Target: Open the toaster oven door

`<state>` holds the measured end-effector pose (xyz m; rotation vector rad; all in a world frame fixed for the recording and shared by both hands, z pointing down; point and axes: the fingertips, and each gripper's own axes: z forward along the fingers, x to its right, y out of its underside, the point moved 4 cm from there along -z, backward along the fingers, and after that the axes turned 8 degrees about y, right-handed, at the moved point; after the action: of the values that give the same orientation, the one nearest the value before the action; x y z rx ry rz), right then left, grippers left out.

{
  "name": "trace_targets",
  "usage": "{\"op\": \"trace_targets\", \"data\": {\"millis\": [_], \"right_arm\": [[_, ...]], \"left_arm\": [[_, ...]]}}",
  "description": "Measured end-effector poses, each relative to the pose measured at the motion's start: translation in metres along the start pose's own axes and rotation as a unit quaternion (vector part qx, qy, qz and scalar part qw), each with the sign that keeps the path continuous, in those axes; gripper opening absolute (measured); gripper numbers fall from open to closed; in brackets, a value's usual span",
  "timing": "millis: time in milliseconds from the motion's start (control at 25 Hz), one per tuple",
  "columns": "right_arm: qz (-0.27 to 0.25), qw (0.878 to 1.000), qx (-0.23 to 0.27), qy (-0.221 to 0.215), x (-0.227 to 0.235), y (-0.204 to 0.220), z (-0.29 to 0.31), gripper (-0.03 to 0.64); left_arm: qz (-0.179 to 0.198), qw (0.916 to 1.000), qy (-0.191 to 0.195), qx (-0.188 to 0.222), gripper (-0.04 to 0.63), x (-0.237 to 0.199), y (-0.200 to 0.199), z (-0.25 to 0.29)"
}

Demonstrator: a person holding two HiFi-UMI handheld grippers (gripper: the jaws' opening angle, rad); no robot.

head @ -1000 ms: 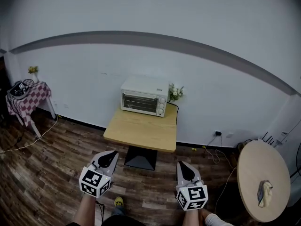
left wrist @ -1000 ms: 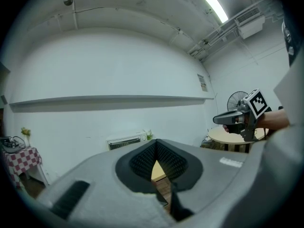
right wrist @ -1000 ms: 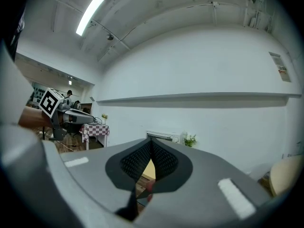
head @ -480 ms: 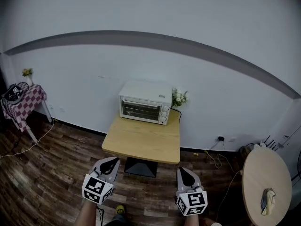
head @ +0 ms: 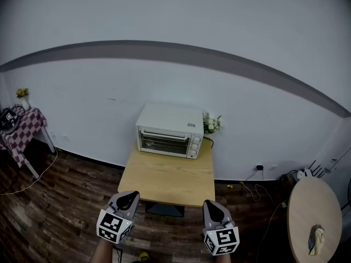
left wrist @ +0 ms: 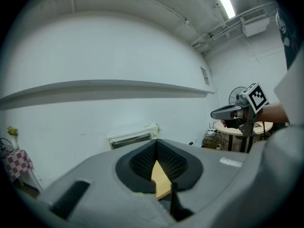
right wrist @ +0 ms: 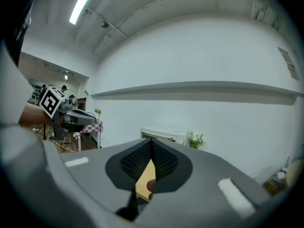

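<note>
One toaster oven (head: pixel 166 138), one table (head: pixel 167 177); left gripper (head: pixel 129 196), right gripper (head: pixel 213 206), both closed

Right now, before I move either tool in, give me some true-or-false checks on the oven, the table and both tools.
1. The toaster oven has its door shut. True.
2. The oven stands at the table's near edge. False: on the wooden table it stands at the far edge.
3. The left tool and the right tool are both shut with nothing between them. True.
4. A plant stands left of the oven. False: the plant is at its right in the head view.
5. The right tool touches the oven. False: it is well short of it, touching nothing.
</note>
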<state>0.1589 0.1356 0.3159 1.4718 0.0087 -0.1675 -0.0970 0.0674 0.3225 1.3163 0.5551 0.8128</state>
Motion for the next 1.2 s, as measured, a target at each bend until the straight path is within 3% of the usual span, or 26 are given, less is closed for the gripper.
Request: {"op": "trace_targets", "data": {"millis": [520,880,1200], "right_arm": [[0.000,1.000,-0.015,0.015,-0.015,-0.006,0.096,0.009],[-0.010,0.999,-0.038,0.019,-0.016,0.011,0.118,0.009],[-0.024,0.999,-0.040,0.023,-0.005,0.012,0.152,0.009]], "left_arm": [[0.015,0.9992,0.038,-0.007,0.003,-0.091,0.005,0.057],[0.028,0.9969,0.065,-0.035,0.003,-0.105,0.024,0.085],[0.018,0.9974,0.057,-0.041,0.004,-0.130,0.031,0.109]]}}
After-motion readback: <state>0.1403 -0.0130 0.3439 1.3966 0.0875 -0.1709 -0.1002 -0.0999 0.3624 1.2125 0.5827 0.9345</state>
